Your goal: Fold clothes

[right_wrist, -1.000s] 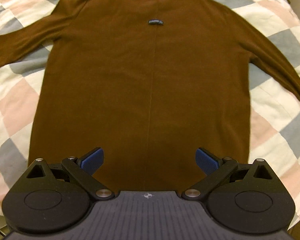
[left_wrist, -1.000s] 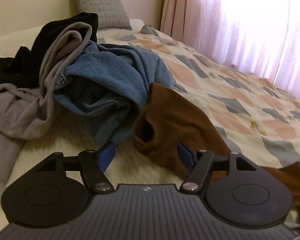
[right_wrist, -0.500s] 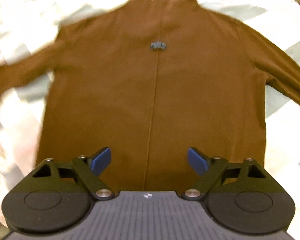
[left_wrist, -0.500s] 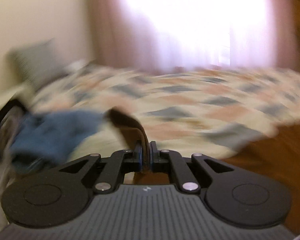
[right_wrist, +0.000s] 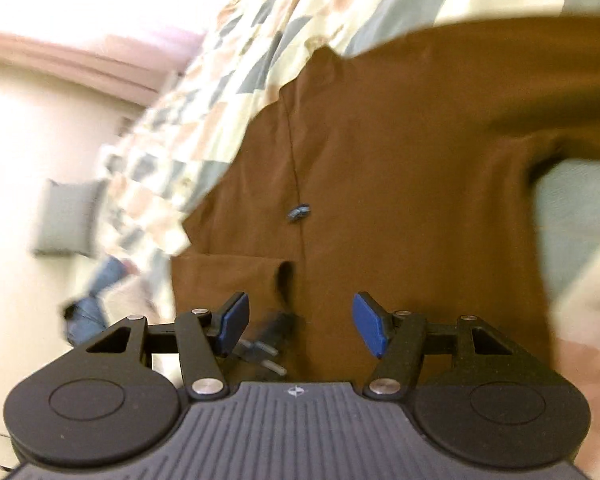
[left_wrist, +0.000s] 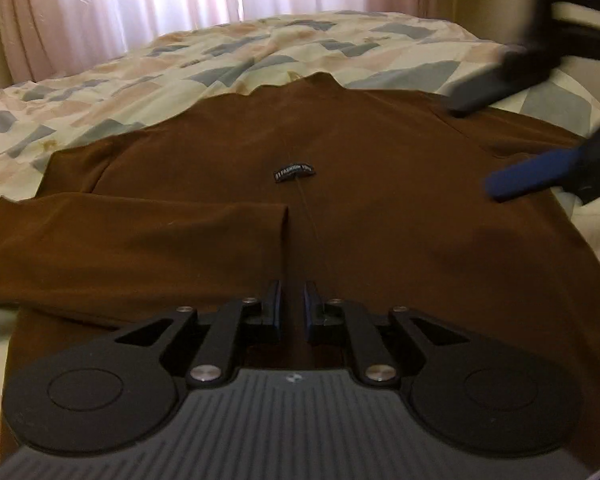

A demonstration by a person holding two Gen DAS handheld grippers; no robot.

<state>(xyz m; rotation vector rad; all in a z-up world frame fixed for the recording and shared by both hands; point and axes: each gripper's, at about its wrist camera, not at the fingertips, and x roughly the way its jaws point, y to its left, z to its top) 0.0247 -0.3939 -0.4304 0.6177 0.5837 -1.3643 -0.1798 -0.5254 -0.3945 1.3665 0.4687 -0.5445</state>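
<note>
A brown long-sleeved top (left_wrist: 379, 208) lies flat on the patchwork quilt (left_wrist: 220, 60), with a small dark label (left_wrist: 294, 171) at its middle. Its left sleeve (left_wrist: 140, 240) lies folded across the body, cuff near the centre seam. My left gripper (left_wrist: 291, 310) hovers just behind the cuff, jaws slightly apart with nothing between them. My right gripper (right_wrist: 300, 330) is open and empty over the top (right_wrist: 399, 160); it shows blurred at the right in the left wrist view (left_wrist: 539, 120). The right sleeve (right_wrist: 539, 132) stretches outward.
Pink curtains (left_wrist: 180, 0) hang behind the bed. In the right wrist view a grey pillow (right_wrist: 66, 220) leans on the wall and blue clothing (right_wrist: 96, 300) lies at the left. The quilt (right_wrist: 260, 40) surrounds the top.
My left gripper shut on the left sleeve cuff, carried it across onto the top's body and let go. My right gripper swung right and tilted, staying open.
</note>
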